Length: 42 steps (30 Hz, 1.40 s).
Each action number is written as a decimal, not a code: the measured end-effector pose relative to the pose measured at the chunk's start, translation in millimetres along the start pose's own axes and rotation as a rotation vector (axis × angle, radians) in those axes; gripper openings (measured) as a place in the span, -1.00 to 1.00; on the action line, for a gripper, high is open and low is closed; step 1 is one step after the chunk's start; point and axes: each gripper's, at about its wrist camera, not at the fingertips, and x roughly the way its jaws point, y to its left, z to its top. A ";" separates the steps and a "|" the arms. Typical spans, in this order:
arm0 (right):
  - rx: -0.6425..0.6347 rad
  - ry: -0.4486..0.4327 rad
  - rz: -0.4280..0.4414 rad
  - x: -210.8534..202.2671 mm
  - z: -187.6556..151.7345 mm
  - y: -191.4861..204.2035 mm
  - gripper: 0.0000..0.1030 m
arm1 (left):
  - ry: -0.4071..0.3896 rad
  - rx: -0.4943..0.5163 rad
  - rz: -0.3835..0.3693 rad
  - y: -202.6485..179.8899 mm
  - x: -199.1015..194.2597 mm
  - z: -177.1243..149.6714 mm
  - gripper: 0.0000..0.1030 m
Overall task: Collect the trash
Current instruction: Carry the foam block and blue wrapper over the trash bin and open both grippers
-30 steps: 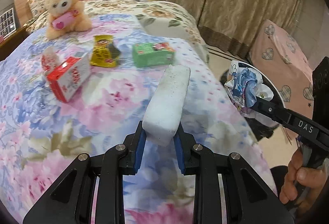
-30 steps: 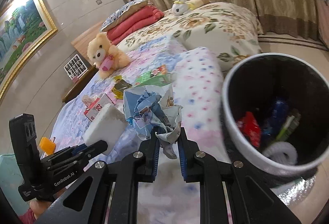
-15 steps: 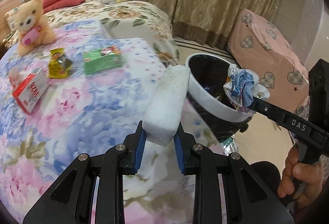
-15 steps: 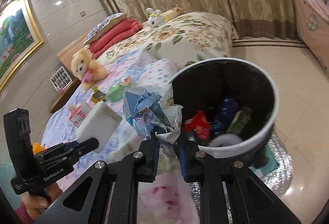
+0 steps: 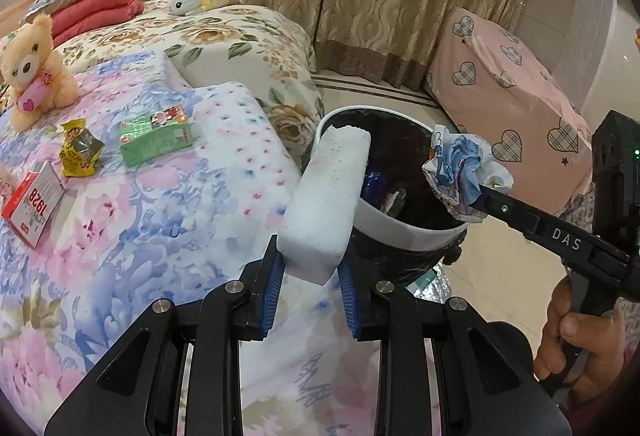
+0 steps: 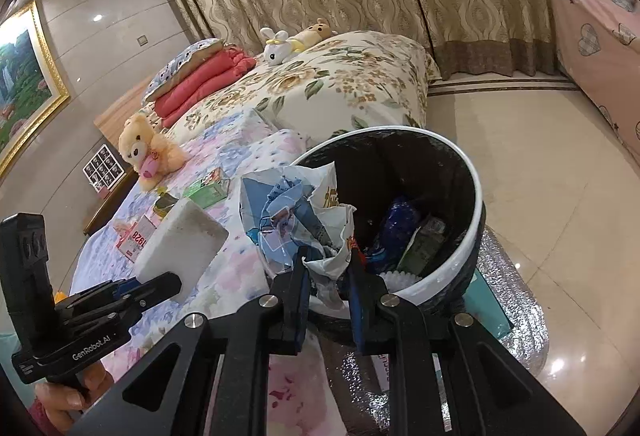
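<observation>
Drop-off step, both loads at bin (image 6: 474,195). Left gripper (image 5: 310,278) jaws clamp white foam block (image 5: 326,195), right gripper (image 6: 326,278) pinches crumpled wrapper (image 6: 296,211). Next probably: get over rim, let go. Boxes remain on bed (image 5: 160,220).

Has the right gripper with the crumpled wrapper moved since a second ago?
Yes. The right gripper, clamping the crumpled blue-white wrapper, moved from over the bed to the white-rimmed black bin.

Both claws swung off the bed, foam block (image 5: 324,203) and crumpled wrapper (image 6: 304,220) now at bin (image 6: 476,203) rim
</observation>
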 end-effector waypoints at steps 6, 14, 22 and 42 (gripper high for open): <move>0.012 0.001 -0.009 -0.3 1.9 -9.0 -0.67 | 0.003 0.012 -0.004 -7.1 4.2 4.1 -0.51; 0.019 0.007 -0.027 1.4 5.3 -16.7 -0.67 | 0.003 0.025 -0.011 -15.7 8.5 11.2 -0.51; 0.028 0.015 -0.044 6.3 14.2 -24.4 -0.67 | 0.006 0.051 -0.018 -28.9 18.9 23.6 -0.51; 0.037 0.061 -0.061 31.7 38.1 -42.1 -0.66 | 0.053 0.109 -0.023 -48.8 62.5 50.1 -0.50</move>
